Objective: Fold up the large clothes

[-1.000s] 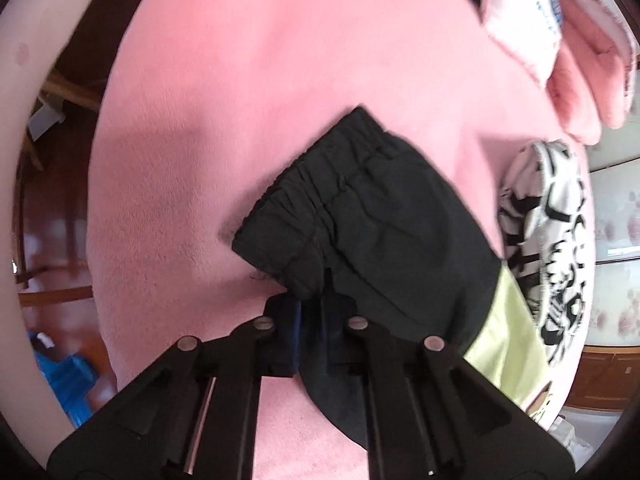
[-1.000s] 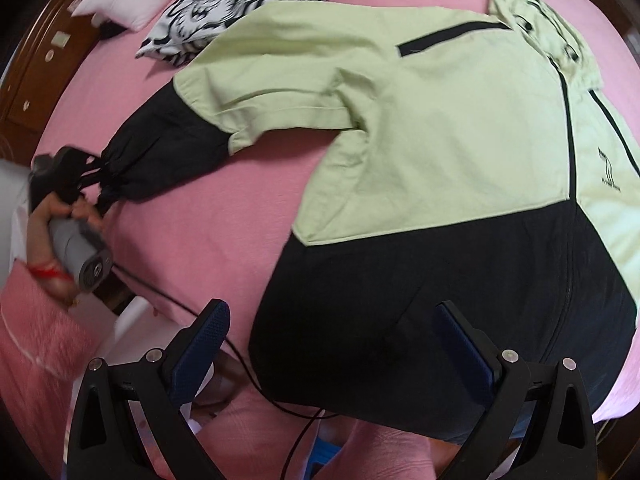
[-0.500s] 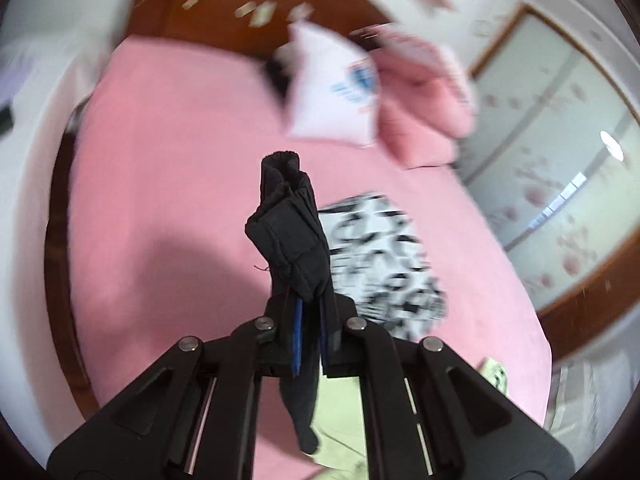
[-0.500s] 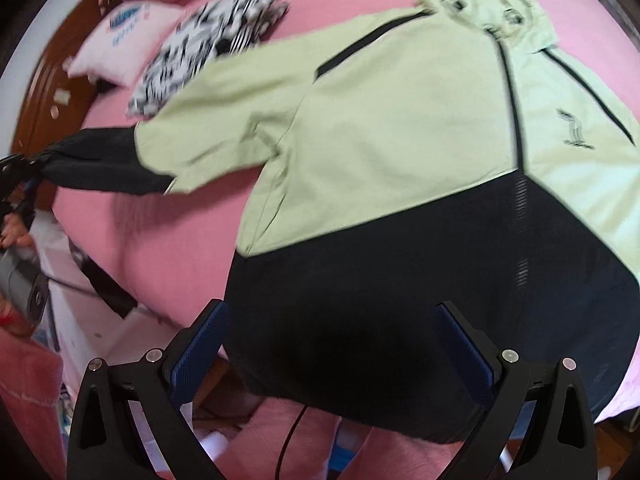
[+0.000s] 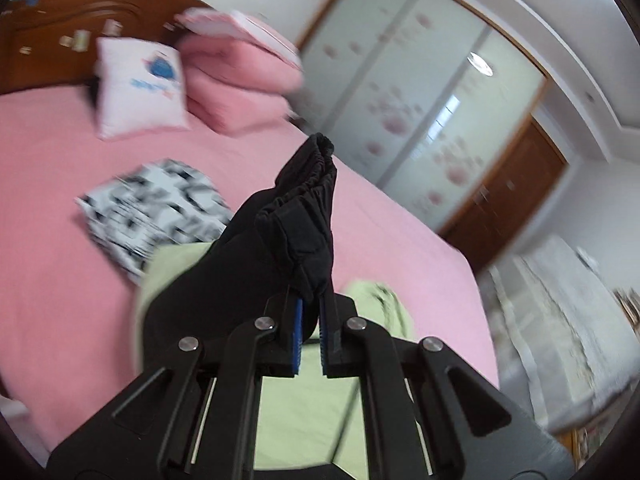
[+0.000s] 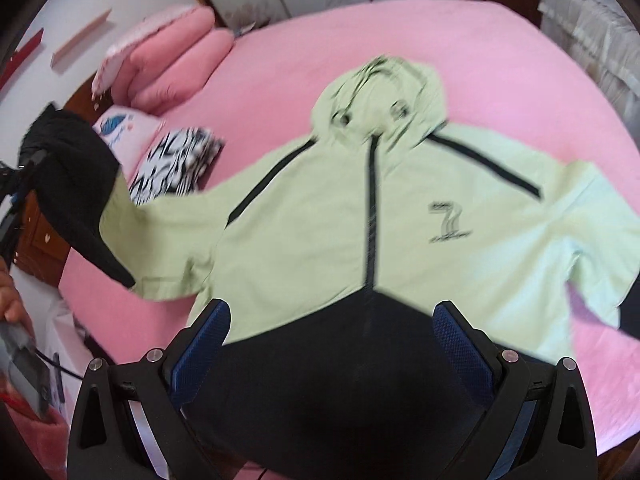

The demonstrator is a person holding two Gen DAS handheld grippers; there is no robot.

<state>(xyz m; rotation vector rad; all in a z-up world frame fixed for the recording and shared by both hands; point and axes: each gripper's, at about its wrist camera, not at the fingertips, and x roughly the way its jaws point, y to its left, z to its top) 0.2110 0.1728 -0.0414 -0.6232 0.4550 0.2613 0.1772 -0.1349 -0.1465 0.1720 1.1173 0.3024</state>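
On the pink bedspread, the left gripper, clamped on the hooded green-and-black jacket's black elastic cuff, should lay it flat across the chest; right gripper gapes empty.

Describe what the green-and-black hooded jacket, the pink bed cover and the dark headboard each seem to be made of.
Green-and-black hooded jacket: probably thin woven synthetic, matt; it lies flat in crisp creases, with a gathered black cuff.
Pink bed cover: likely soft fleece or plush; dull and fuzzy.
Dark headboard: seemingly varnished wood; reddish-brown, glossy, carved curves.
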